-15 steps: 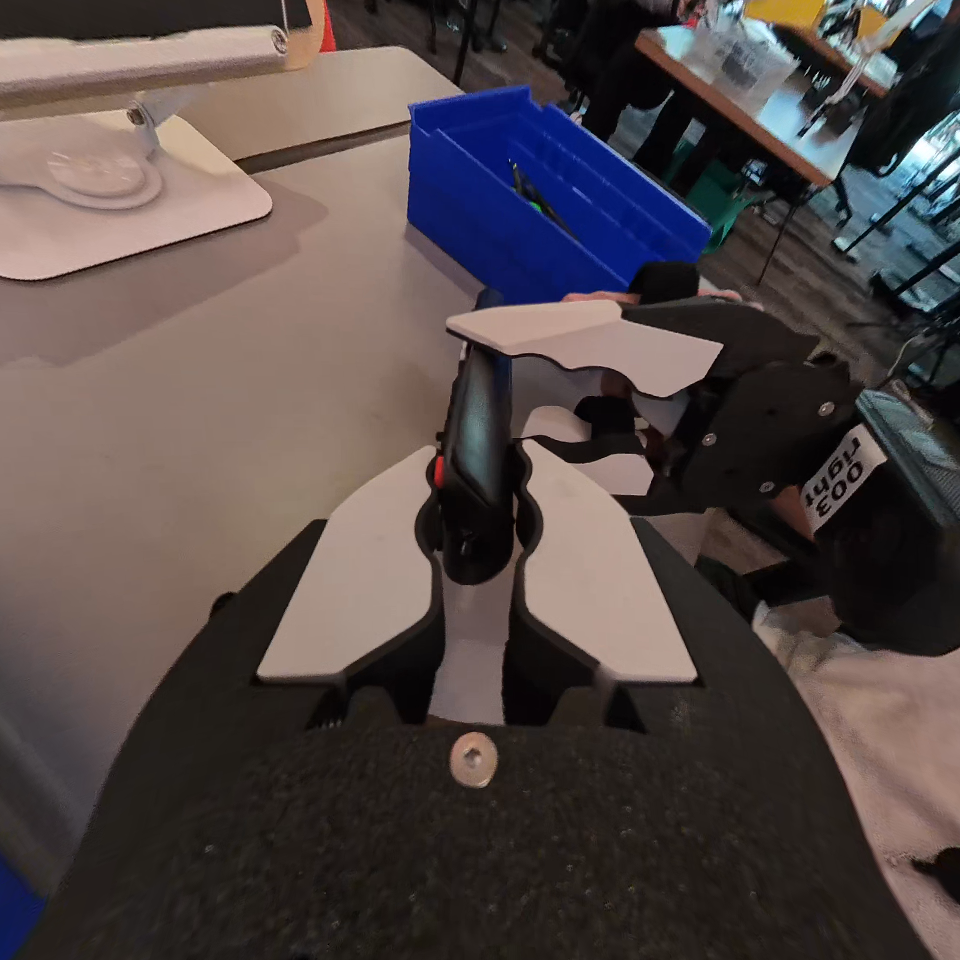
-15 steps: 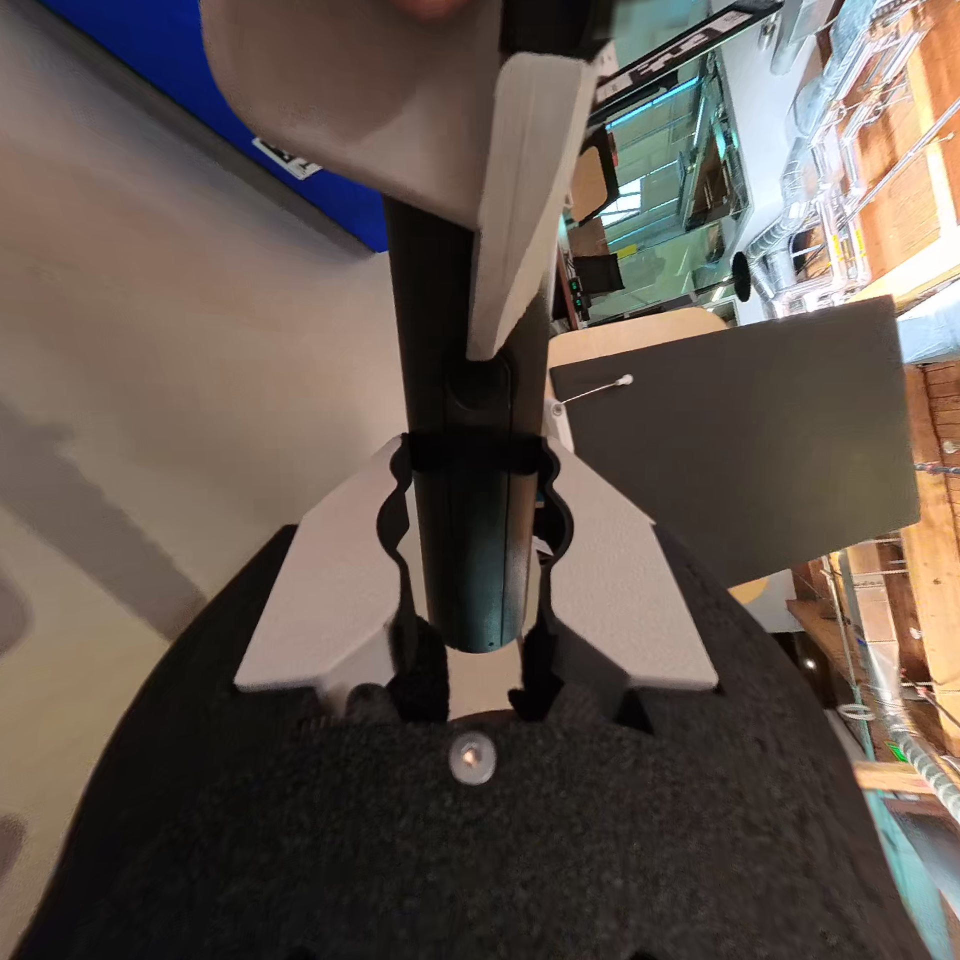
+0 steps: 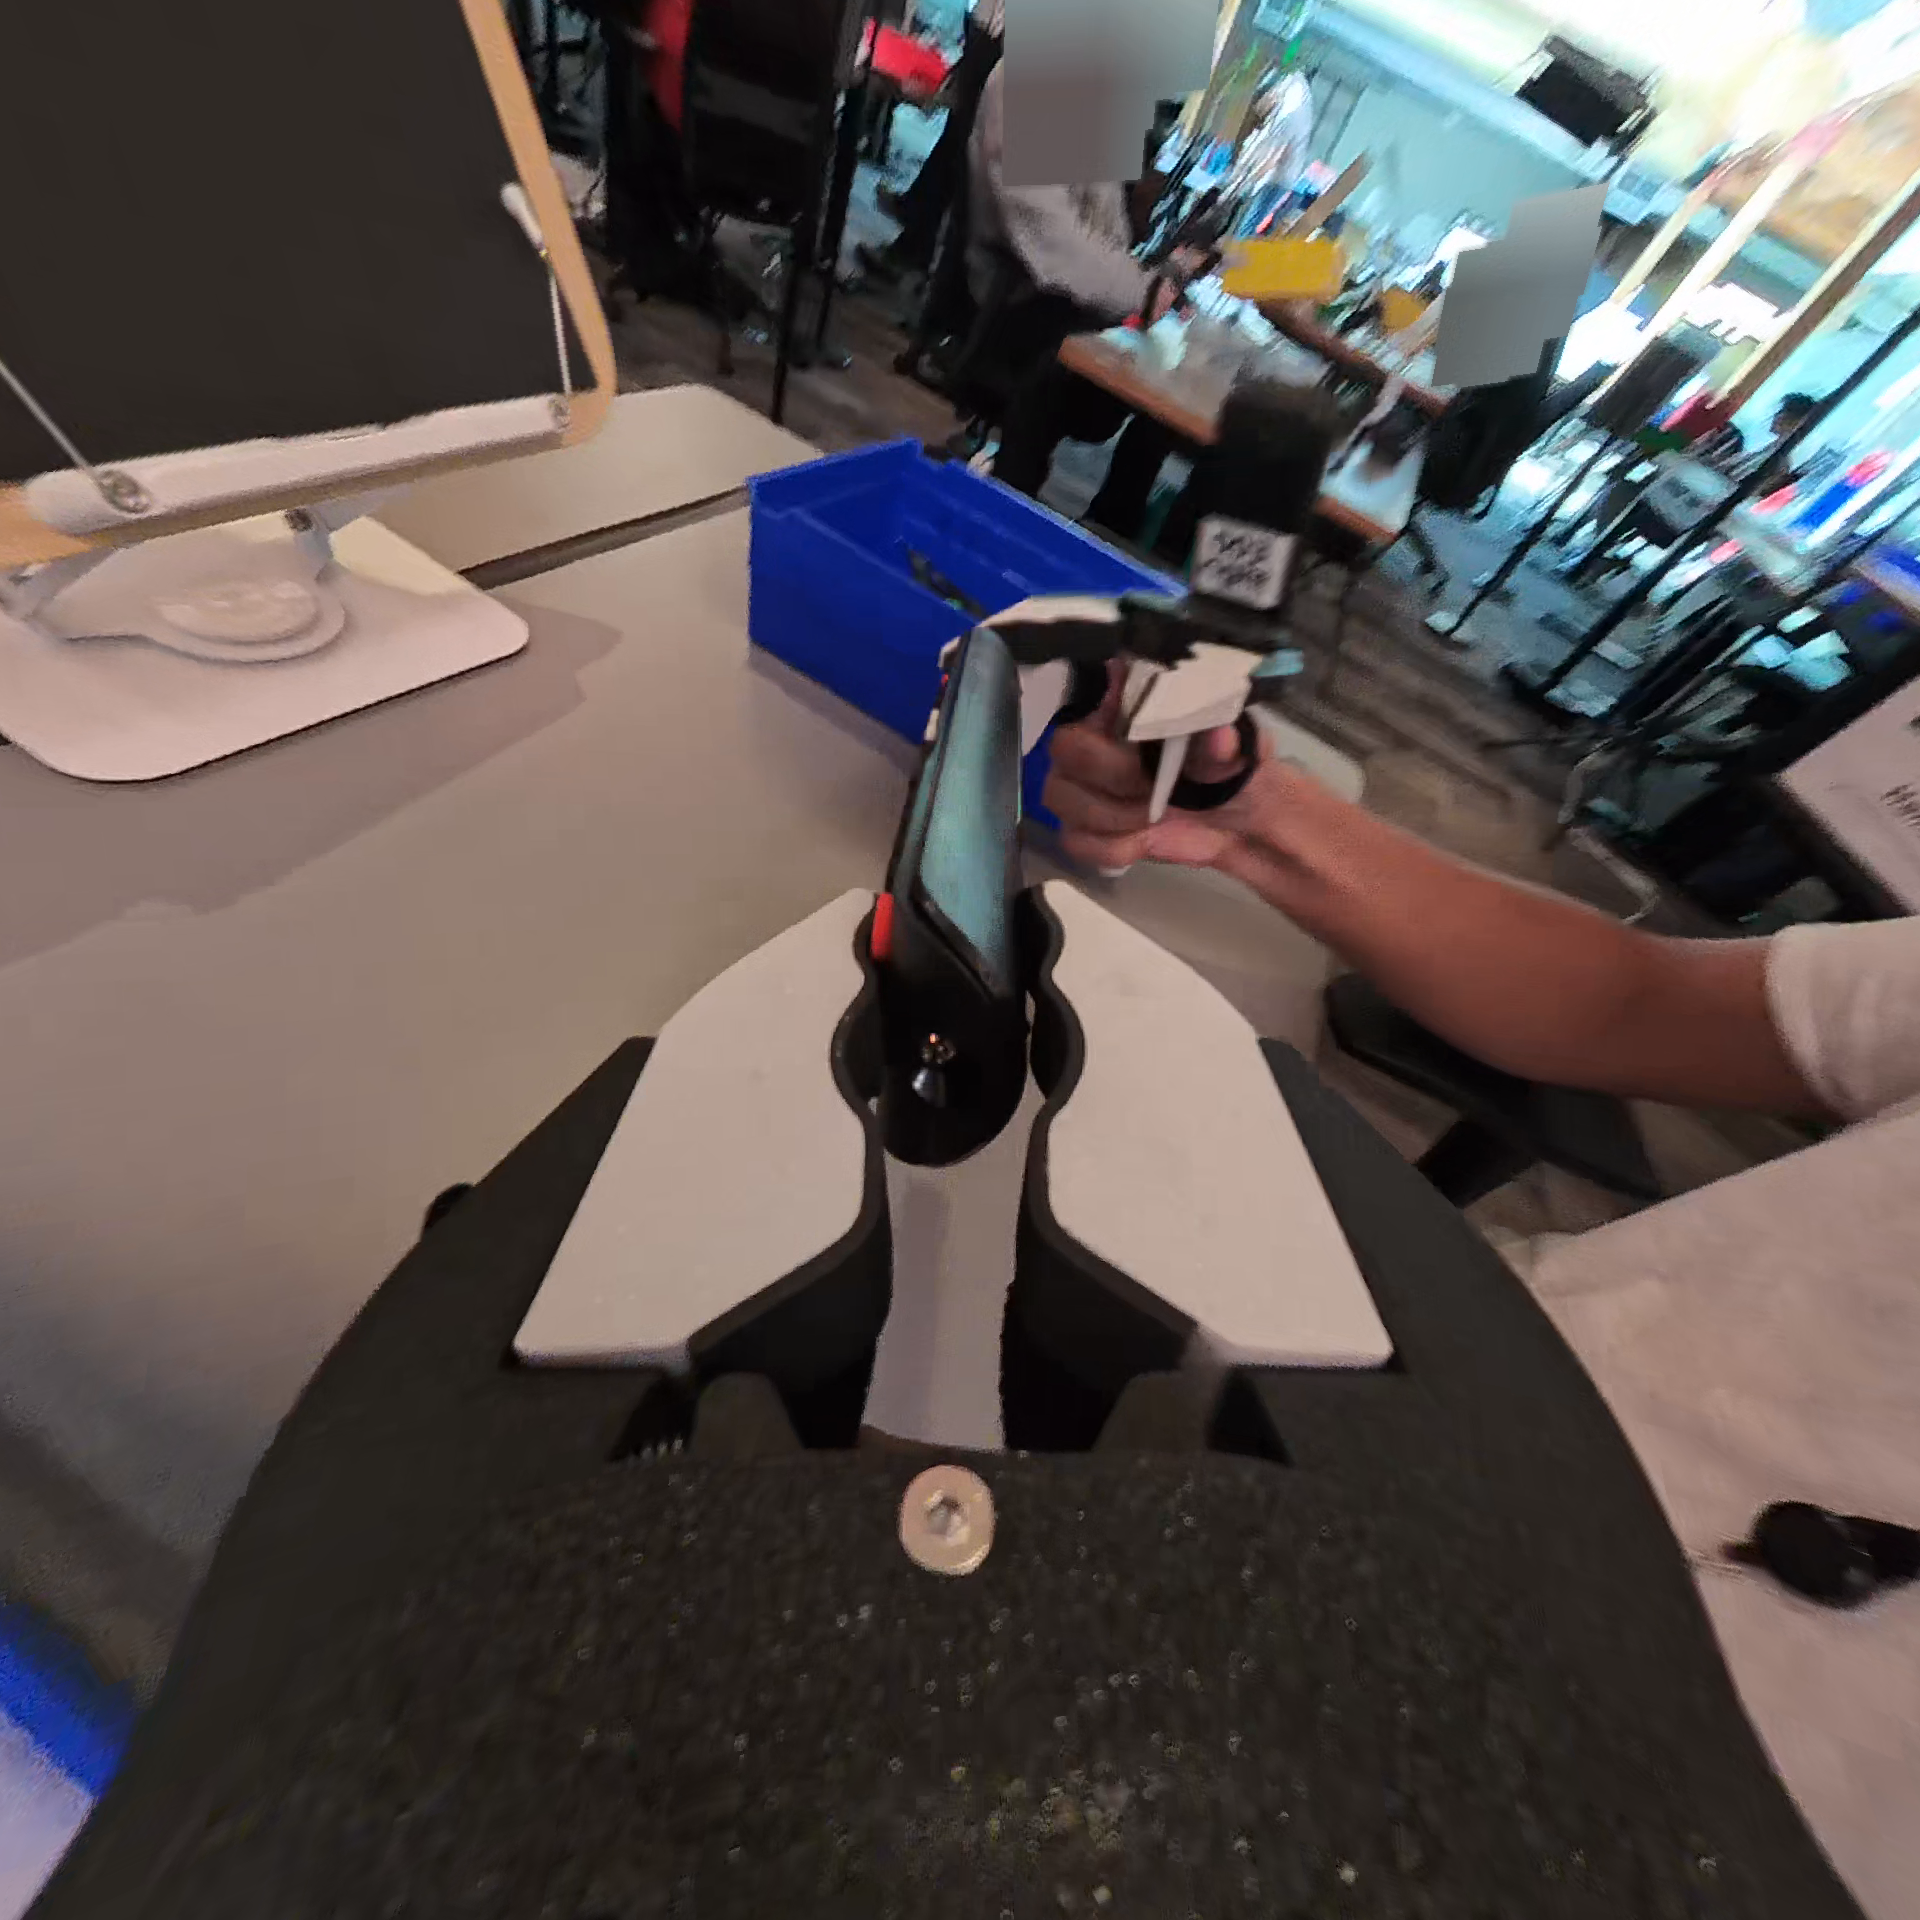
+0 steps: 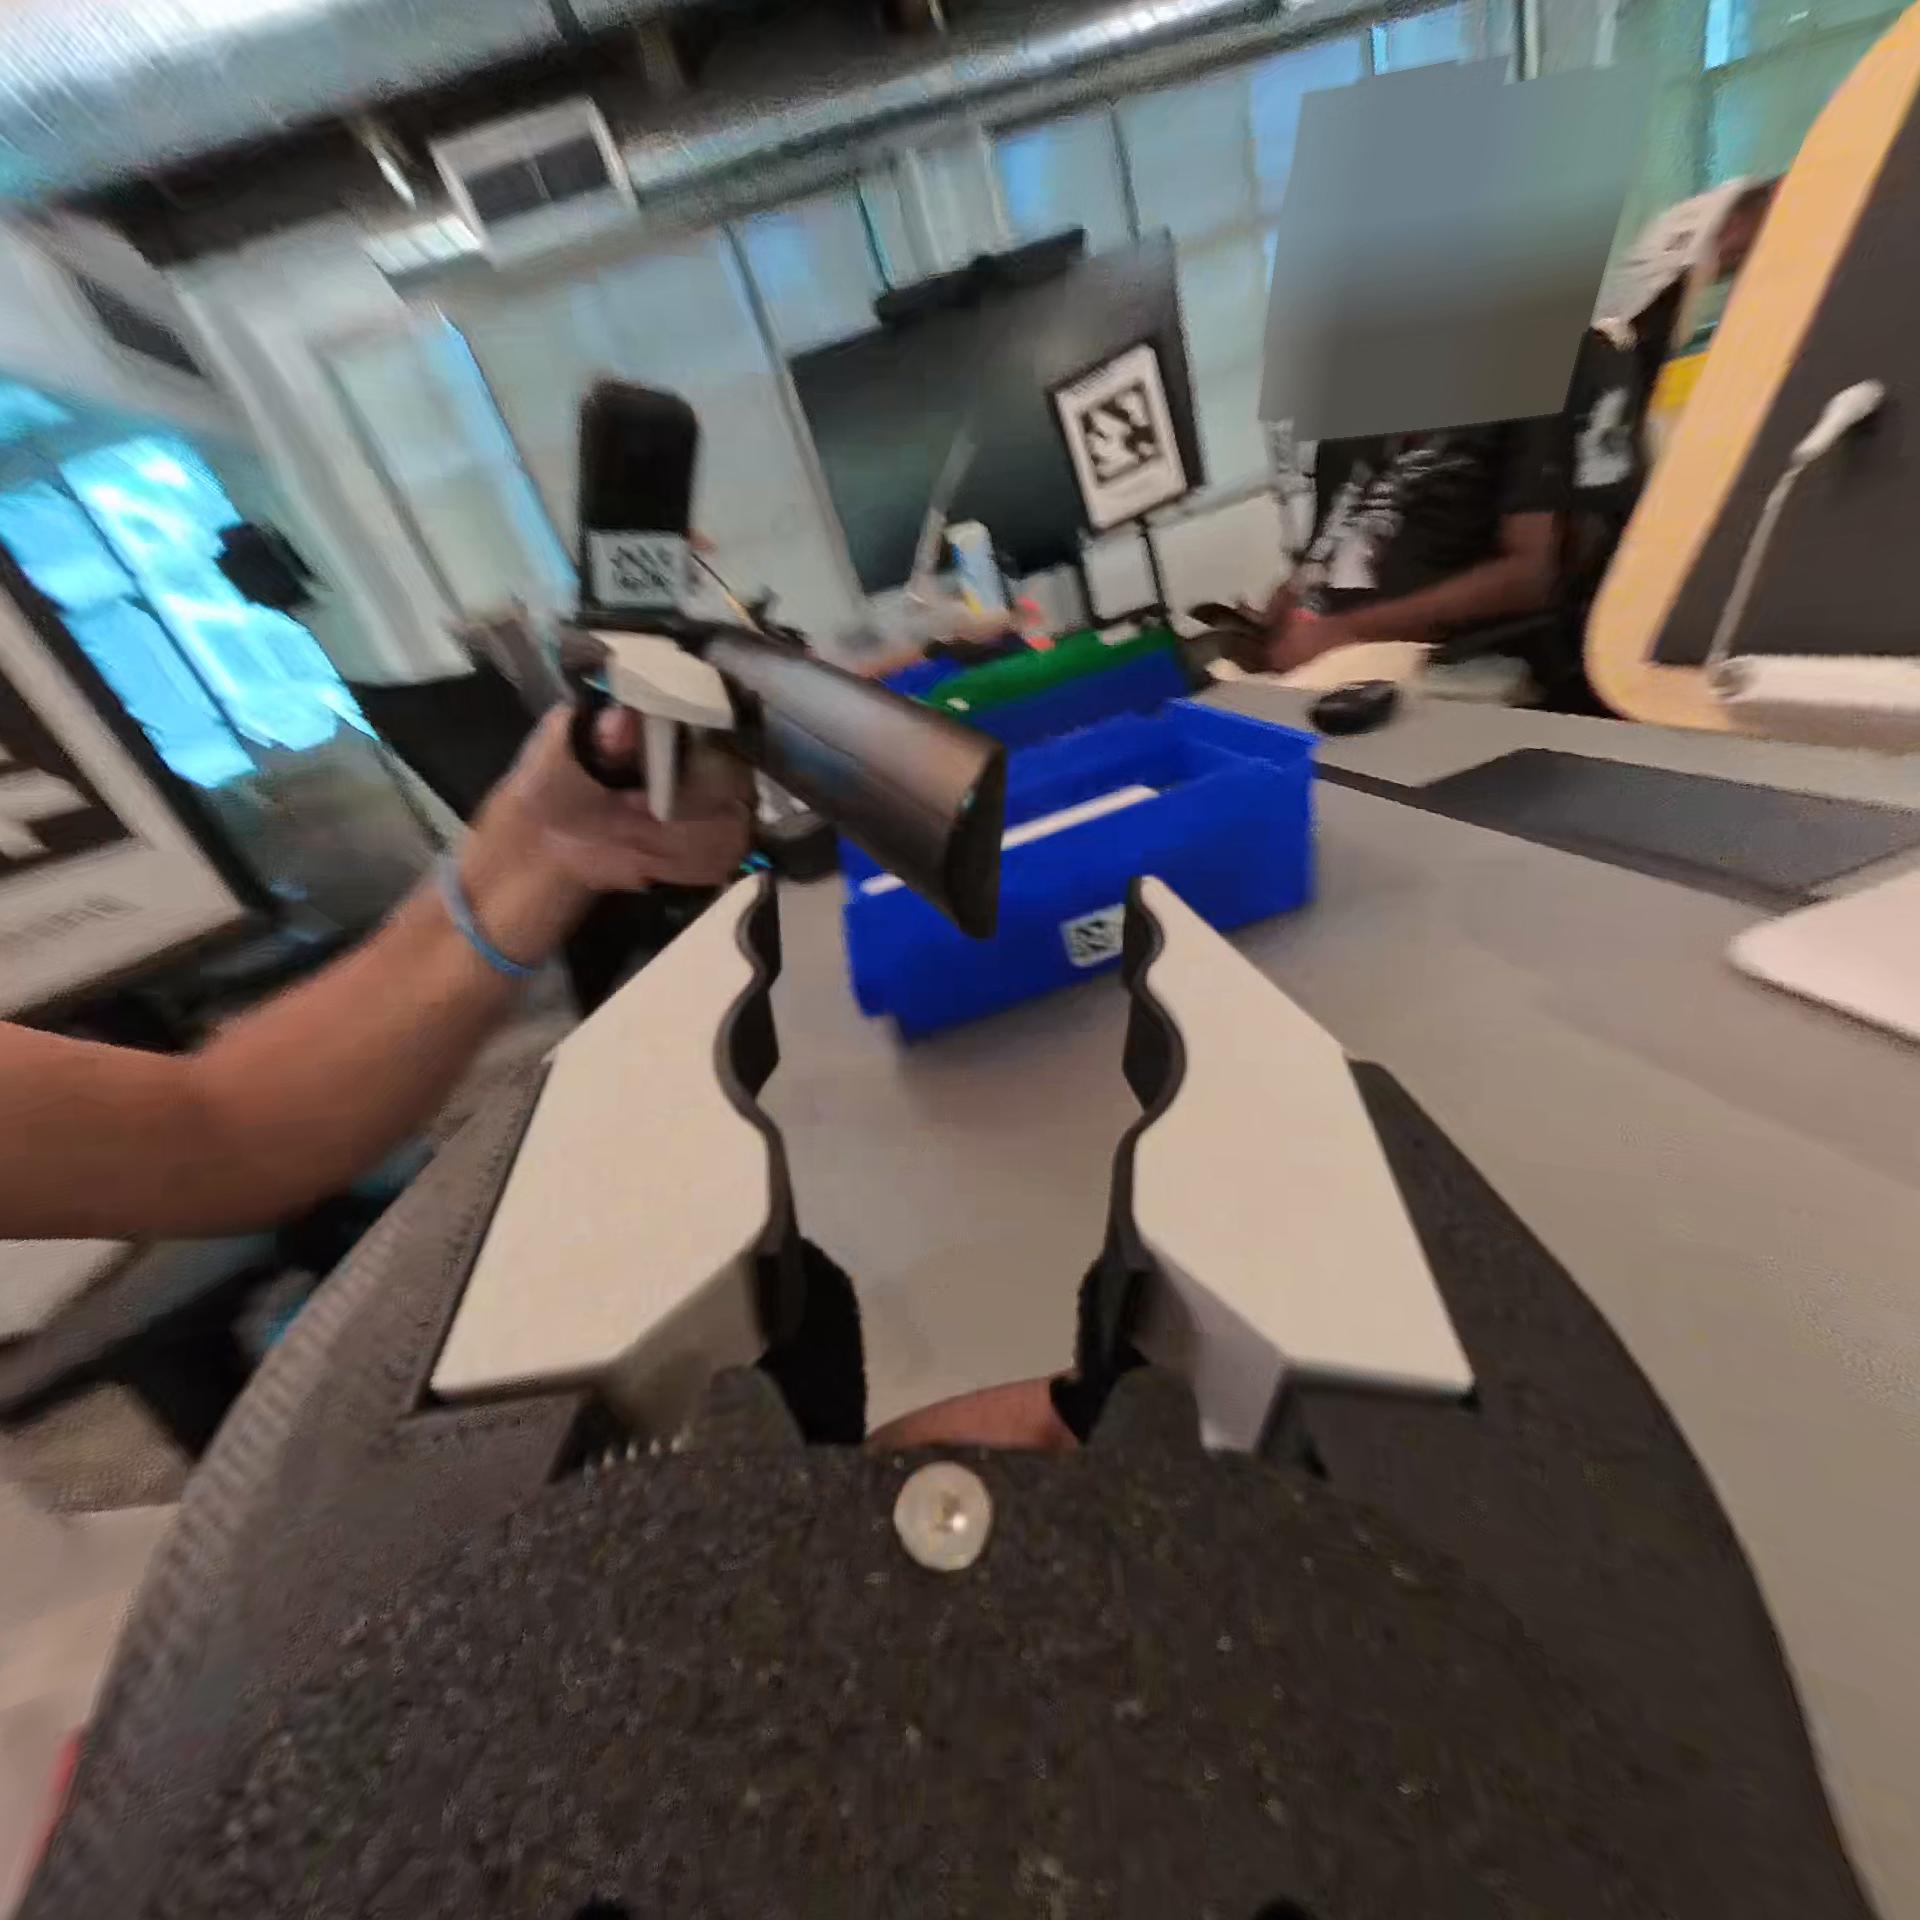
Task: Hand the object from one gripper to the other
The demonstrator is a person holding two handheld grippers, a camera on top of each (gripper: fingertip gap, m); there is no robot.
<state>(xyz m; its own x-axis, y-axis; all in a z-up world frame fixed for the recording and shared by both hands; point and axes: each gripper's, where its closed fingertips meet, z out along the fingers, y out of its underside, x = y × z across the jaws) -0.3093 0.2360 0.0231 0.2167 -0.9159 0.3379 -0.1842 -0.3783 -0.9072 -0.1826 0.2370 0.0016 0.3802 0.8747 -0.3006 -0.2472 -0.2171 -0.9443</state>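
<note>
The long black object [image 3: 951, 914] with a red button and glossy face sits clamped in the left gripper [image 3: 951, 997], while the right gripper [image 4: 948, 1049] hangs wide open and empty, blue bin [image 4: 1122, 831] just beyond on the grey table [image 3: 416, 935].

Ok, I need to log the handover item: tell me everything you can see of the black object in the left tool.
The black object is a long, slim, glossy bar, plastic by its look, with rounded ends and a small red button on one side edge. The left tool is shut on its near end, so it juts forward and upward, held in the air. The right tool is open and does not grip it.
</note>
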